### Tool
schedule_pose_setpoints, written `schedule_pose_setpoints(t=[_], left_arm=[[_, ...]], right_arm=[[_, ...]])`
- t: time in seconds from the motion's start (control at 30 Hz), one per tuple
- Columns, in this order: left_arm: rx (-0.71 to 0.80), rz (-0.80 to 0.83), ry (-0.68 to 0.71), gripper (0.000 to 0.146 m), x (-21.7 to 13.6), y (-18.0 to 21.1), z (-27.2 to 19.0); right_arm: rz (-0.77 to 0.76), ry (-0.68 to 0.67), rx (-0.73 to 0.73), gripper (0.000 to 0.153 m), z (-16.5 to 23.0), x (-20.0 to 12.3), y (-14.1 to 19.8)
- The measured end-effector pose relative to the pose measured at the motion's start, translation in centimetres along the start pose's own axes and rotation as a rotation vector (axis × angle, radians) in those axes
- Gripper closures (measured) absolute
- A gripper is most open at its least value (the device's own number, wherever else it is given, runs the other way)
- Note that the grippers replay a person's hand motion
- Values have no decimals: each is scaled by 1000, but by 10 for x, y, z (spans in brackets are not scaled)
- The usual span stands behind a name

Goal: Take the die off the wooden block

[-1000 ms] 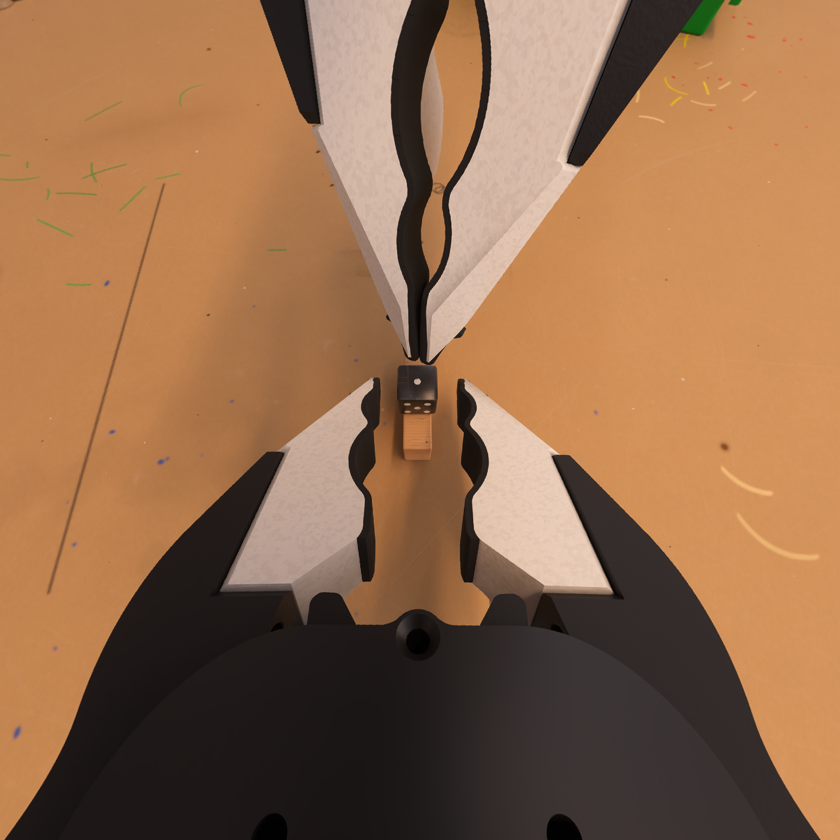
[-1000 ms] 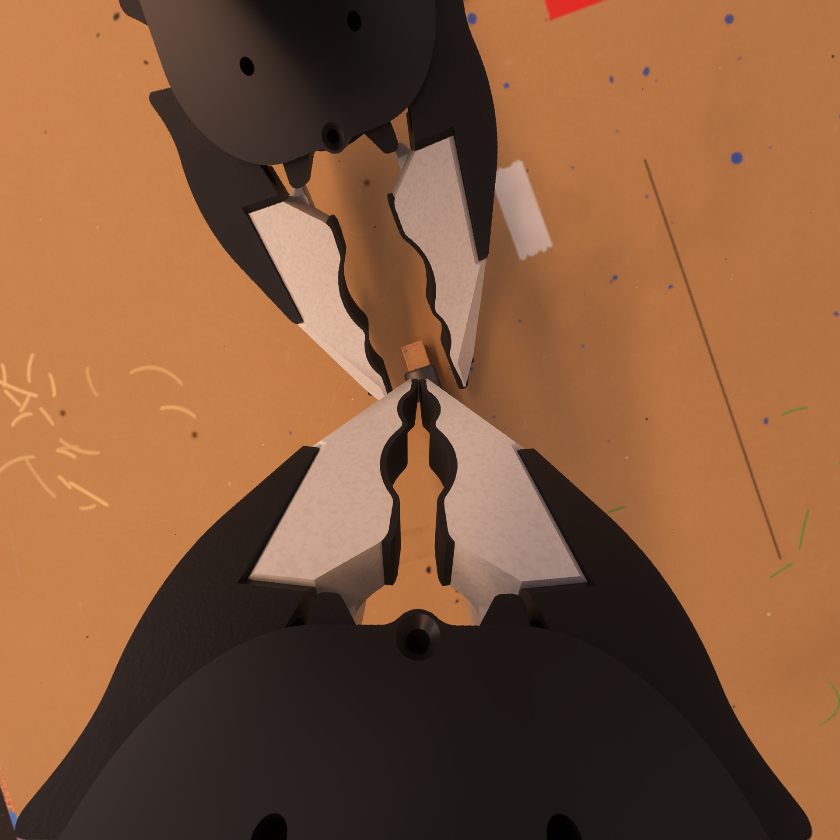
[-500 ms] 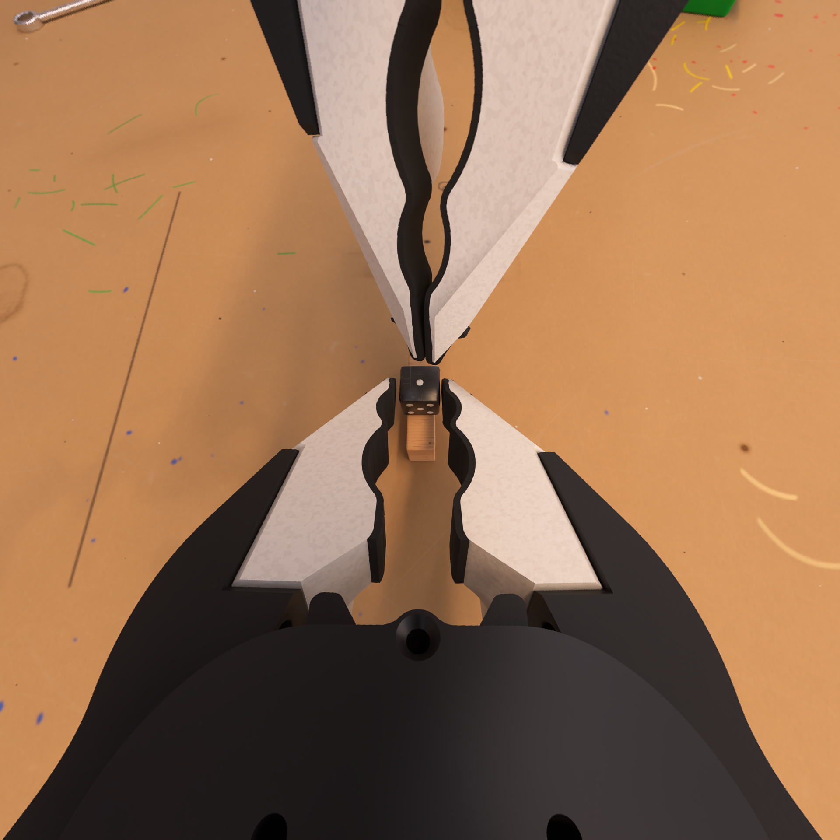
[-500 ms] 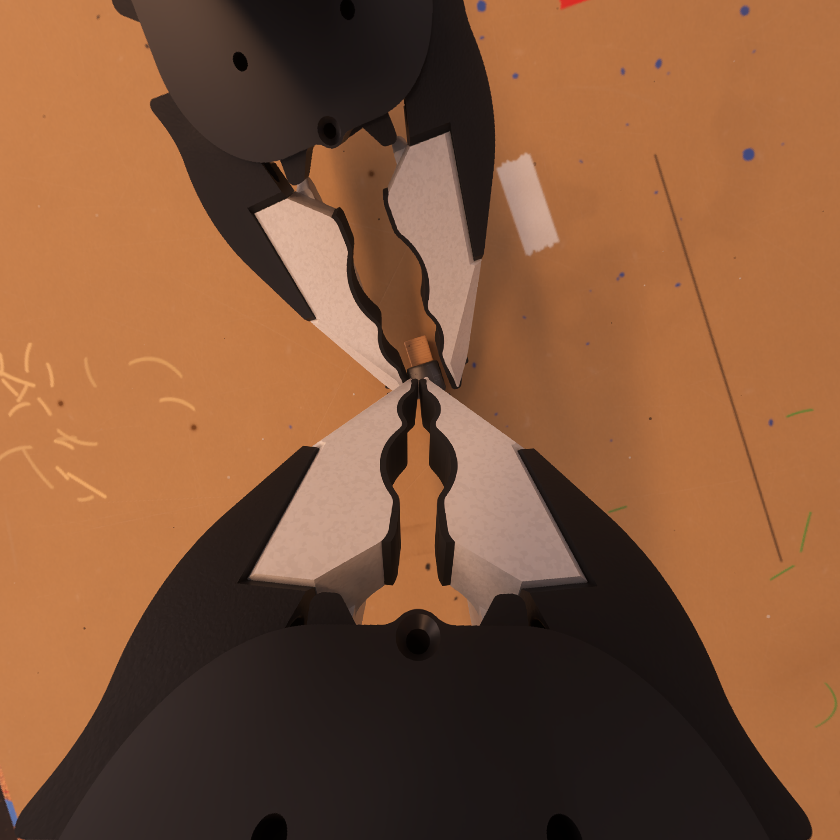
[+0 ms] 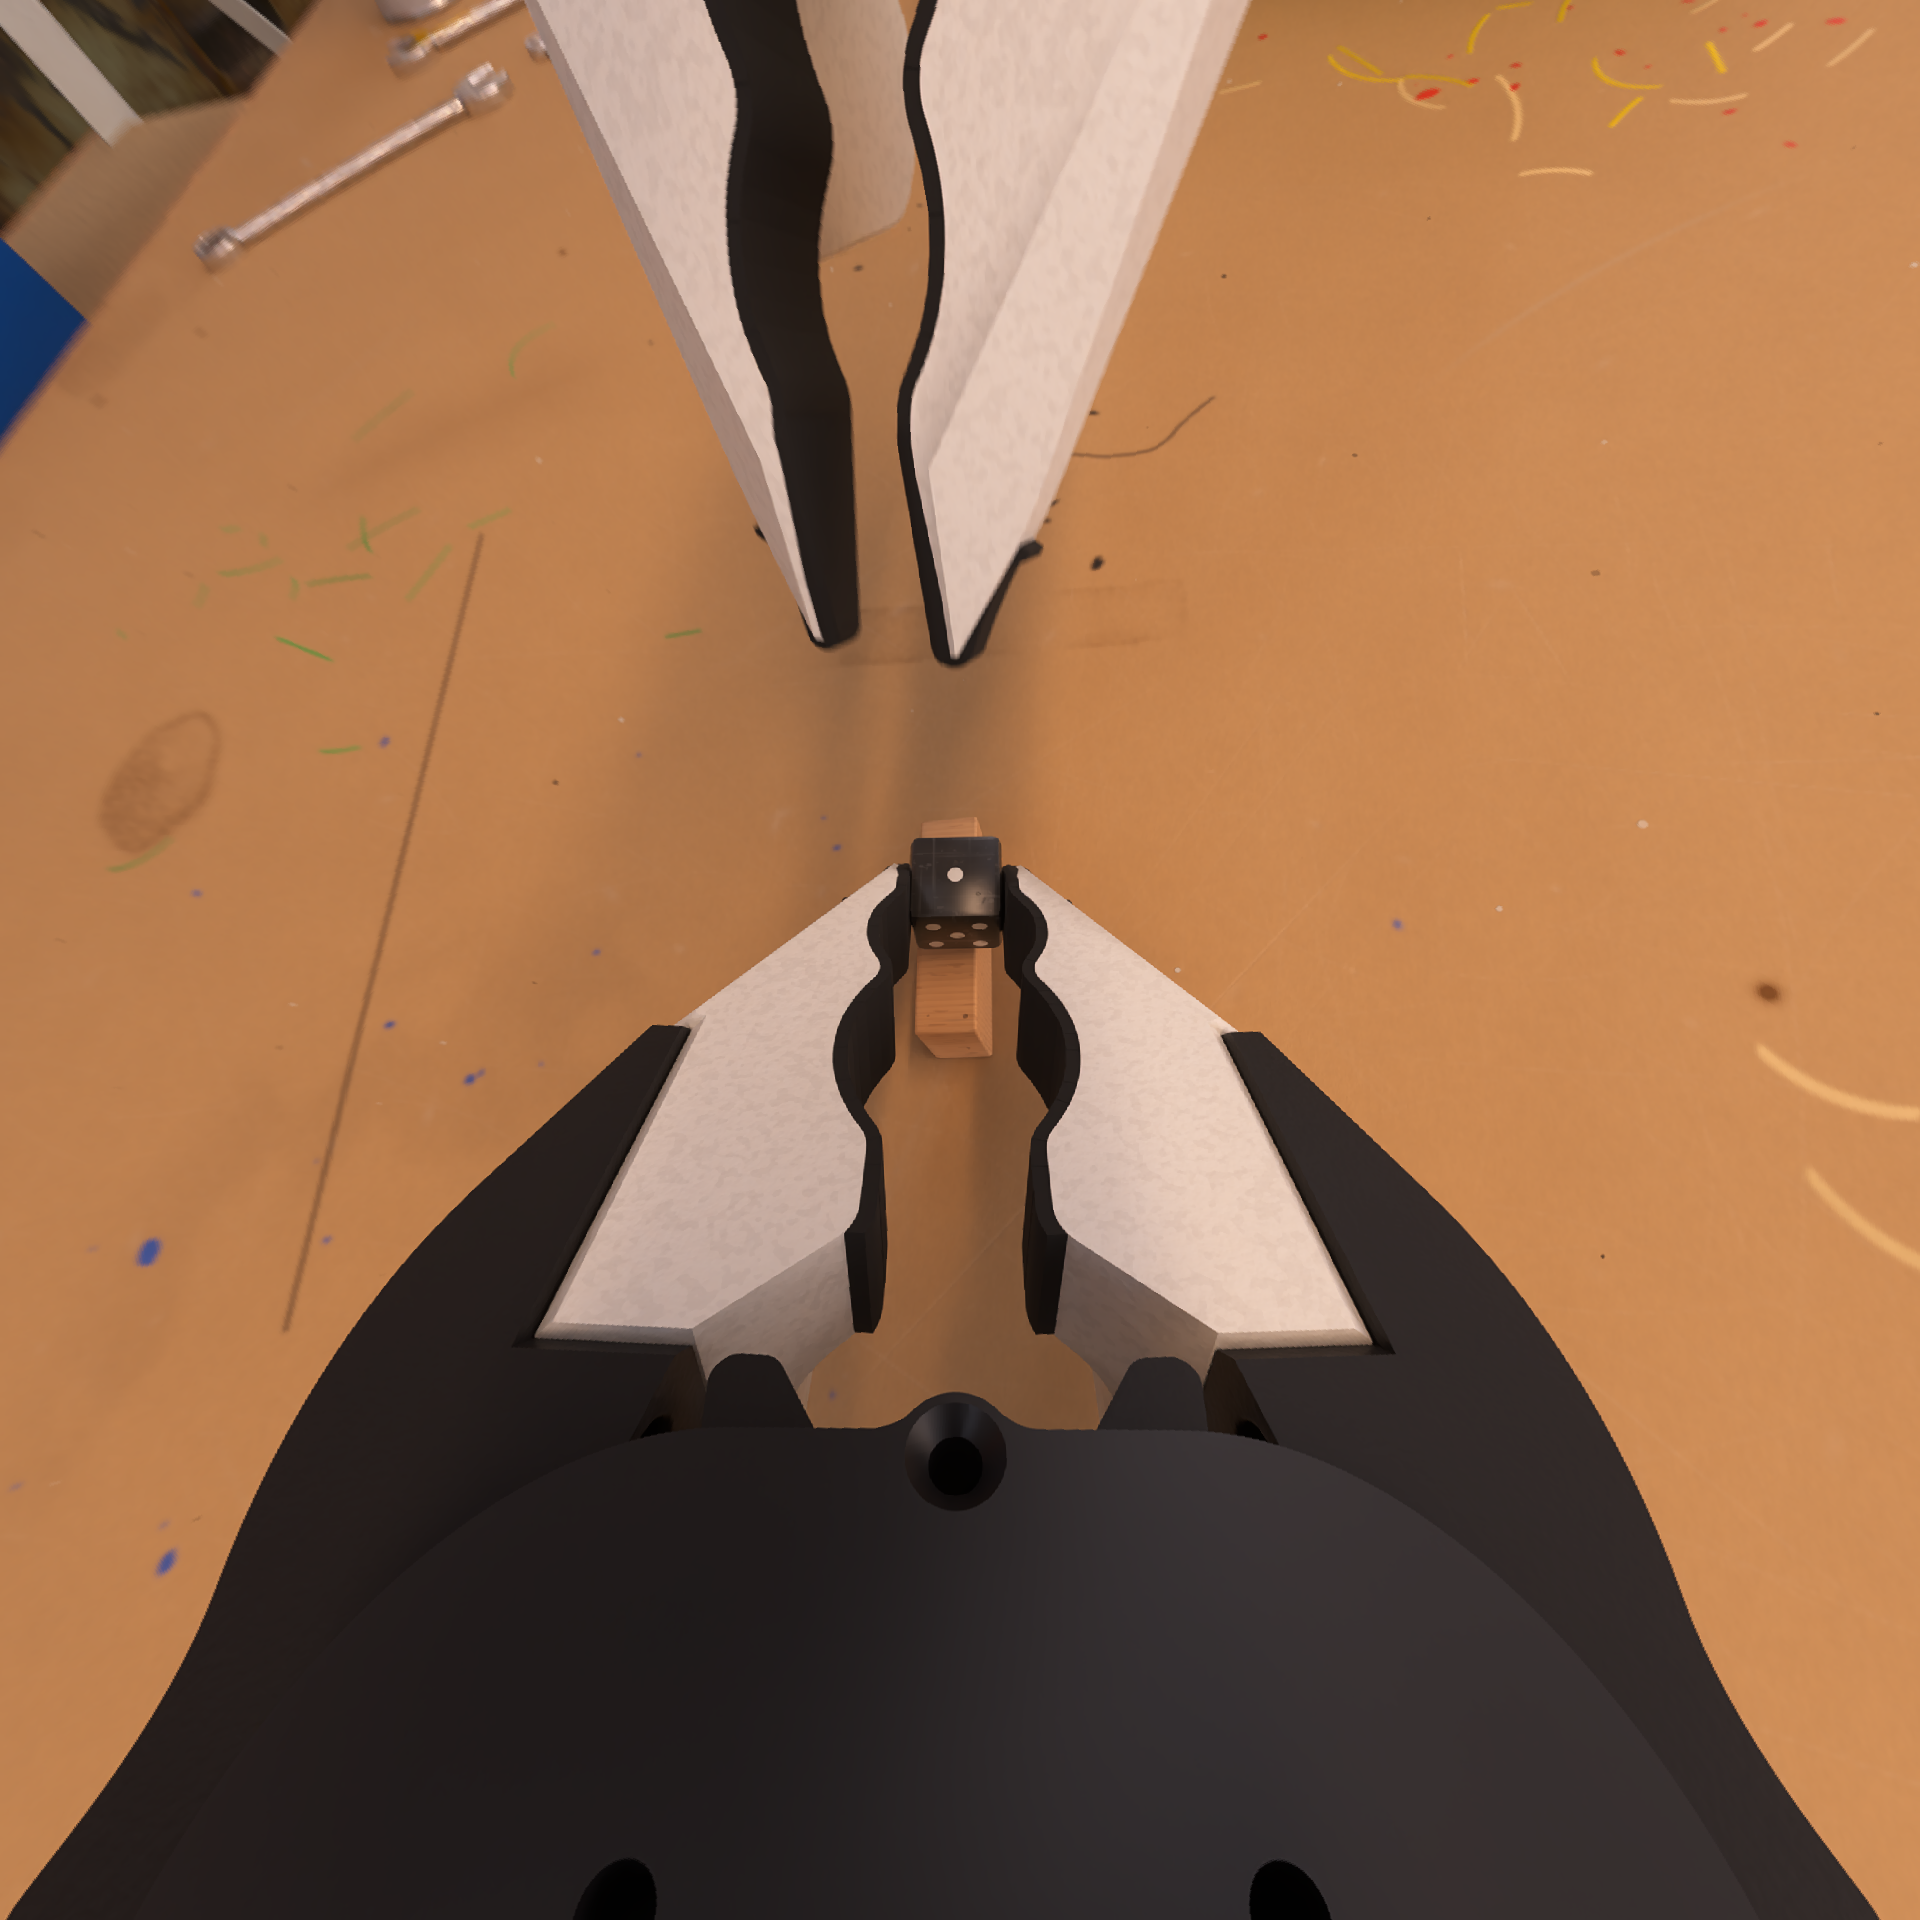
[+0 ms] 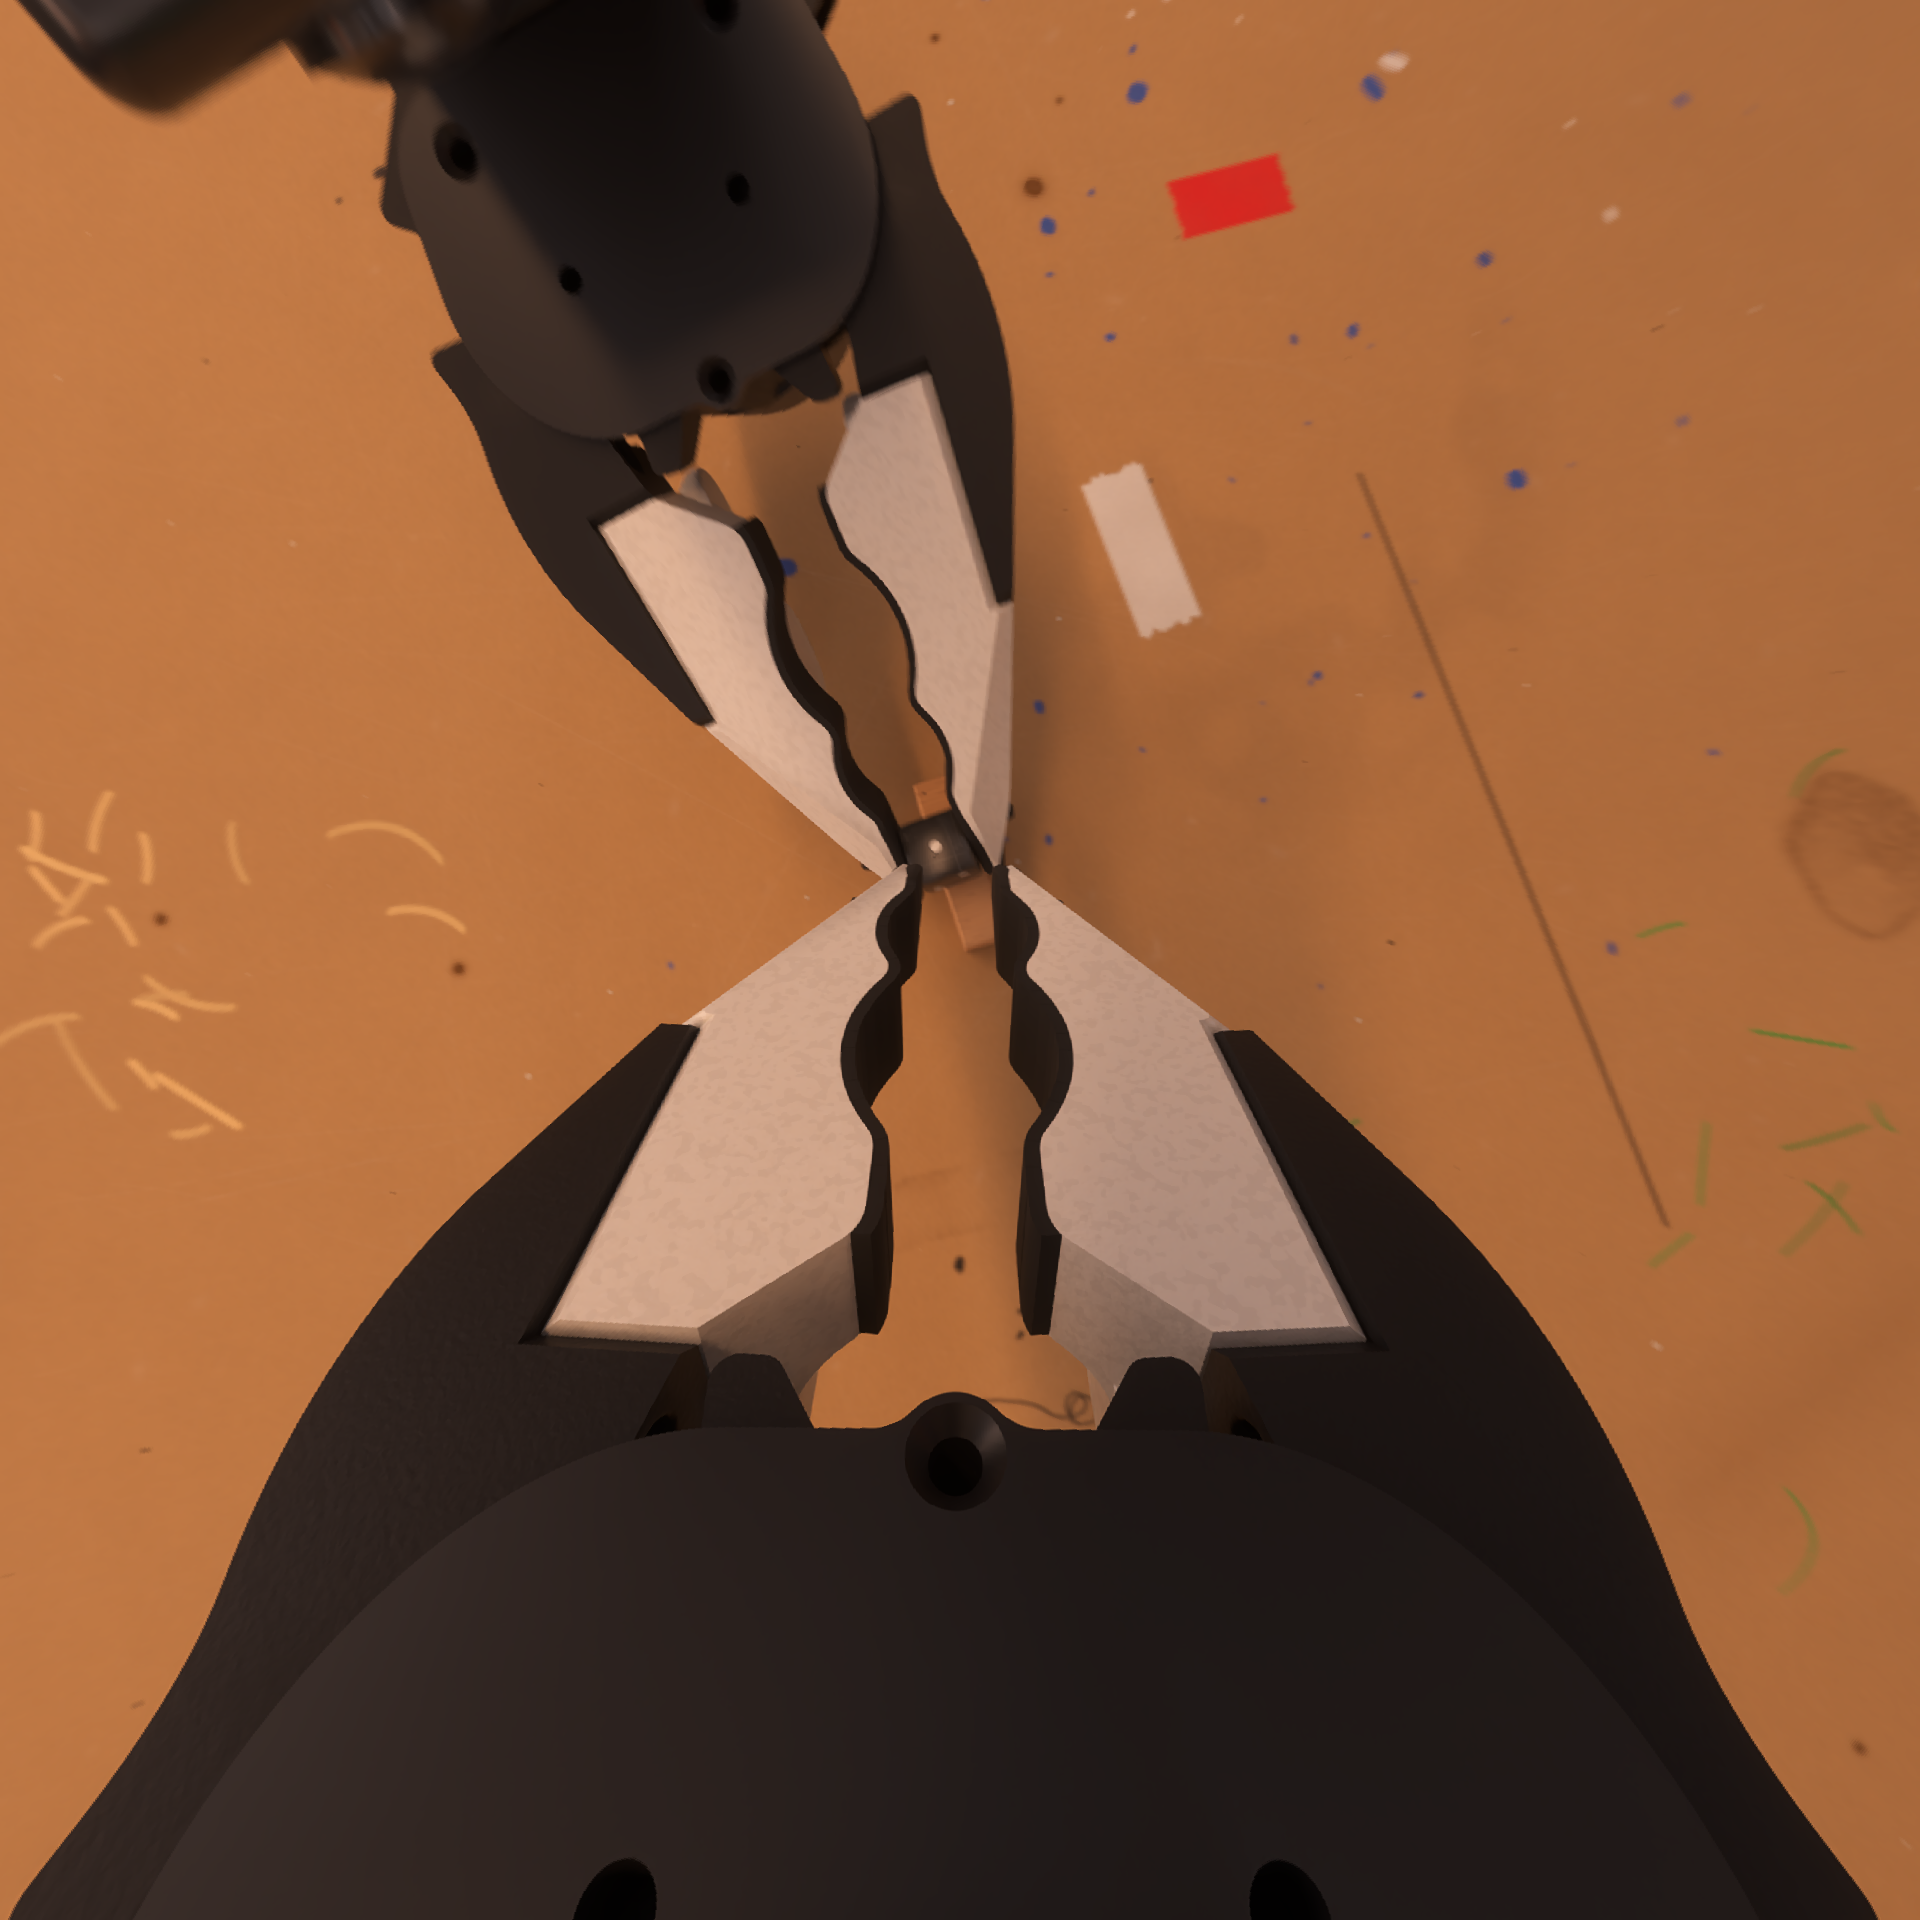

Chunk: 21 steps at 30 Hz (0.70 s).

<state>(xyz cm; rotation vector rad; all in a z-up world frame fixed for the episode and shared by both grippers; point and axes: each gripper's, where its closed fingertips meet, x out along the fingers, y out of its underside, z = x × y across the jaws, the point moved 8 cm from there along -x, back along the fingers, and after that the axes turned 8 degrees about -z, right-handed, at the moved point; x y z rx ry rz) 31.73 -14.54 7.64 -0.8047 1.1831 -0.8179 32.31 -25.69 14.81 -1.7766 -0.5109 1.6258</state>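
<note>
A small black die (image 5: 955, 894) with white pips sits over a narrow wooden block (image 5: 951, 1006) lying on the brown bench. My left gripper (image 5: 955, 883) is shut on the die, one fingertip on each side. I cannot tell whether the die still touches the block. My right gripper (image 5: 891, 642) stands farther back, jaws a little apart and empty. In the right wrist view my right gripper (image 6: 956, 878) is open just in front of the die (image 6: 938, 850), with the block (image 6: 971, 923) showing between its tips. The left gripper (image 6: 940, 852) comes in from above there.
Metal wrenches (image 5: 353, 166) lie at the far left near the bench edge, beside a blue thing (image 5: 31, 322). A white tape strip (image 6: 1141, 549) and a red patch (image 6: 1231, 194) lie flat on the bench. Coloured shavings and paint specks are scattered around.
My left gripper has closed from open onto the die. My right gripper has gone from shut to slightly open and has drawn back from the die.
</note>
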Motion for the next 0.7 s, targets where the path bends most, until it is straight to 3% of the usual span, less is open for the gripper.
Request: schedule_pose_setpoints(t=[0.17, 0.37, 0.7], left_arm=[[101, -51, -70, 129, -12, -13, -6], [128, -114, -95, 129, -24, -28, -12], [75, -204, -47, 129, -39, -34, -21]], right_arm=[[-102, 42, -100, 130, 10, -7, 17], [-225, 134, -209, 128, 23, -1, 27], [-465, -15, -124, 137, 25, -5, 32]])
